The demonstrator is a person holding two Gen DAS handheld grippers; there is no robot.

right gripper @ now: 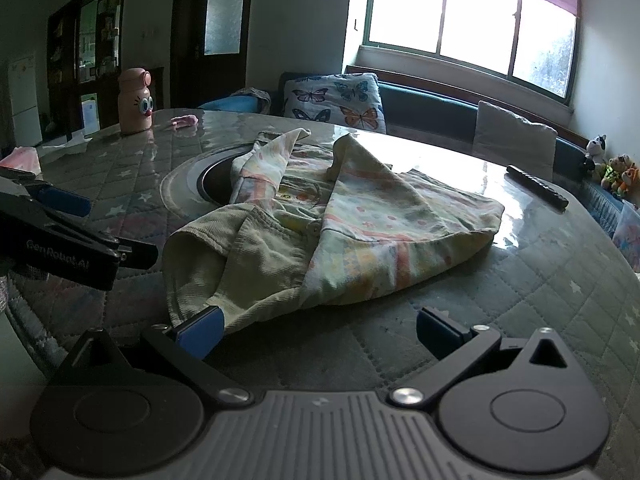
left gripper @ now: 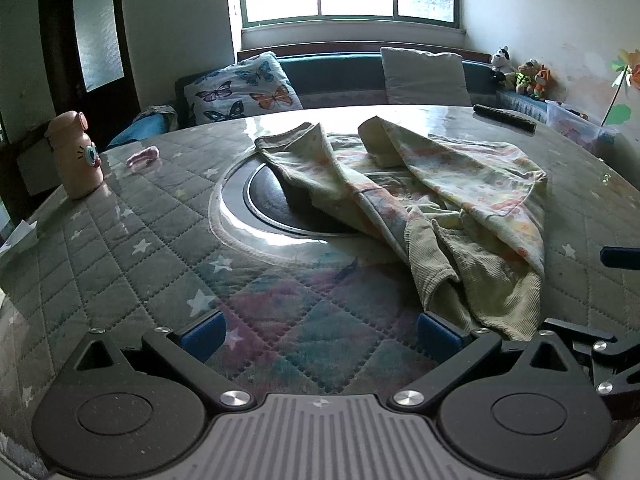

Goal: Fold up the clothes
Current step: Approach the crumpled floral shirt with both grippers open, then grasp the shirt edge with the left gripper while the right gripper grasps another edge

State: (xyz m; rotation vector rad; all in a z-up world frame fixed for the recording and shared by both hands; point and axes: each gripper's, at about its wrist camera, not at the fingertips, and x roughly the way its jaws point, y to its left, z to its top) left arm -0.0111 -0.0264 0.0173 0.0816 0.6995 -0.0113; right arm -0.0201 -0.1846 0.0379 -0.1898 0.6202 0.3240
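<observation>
Bottle (left gripper: 76, 156), pink, with cartoon eyes, upright at far left of the quilted table (left gripper: 132, 240); small pink item (left gripper: 143, 157) lying just beside. Dark round inset (left gripper: 272, 200) at centre, partly covered. Garment (left gripper: 420, 200), pale and pastel-printed with ribbed cuffs, crumpled across centre and right of the tabletop, sleeves thrown over the body. Left gripper (left gripper: 320, 336) low over the near edge, jaws spread wide, gripping nothing, right pad just beside a cuff. Right gripper (right gripper: 320, 330) likewise spread and empty, left pad (right gripper: 200, 334) at the hem. Remote (left gripper: 504, 117) at far right.
</observation>
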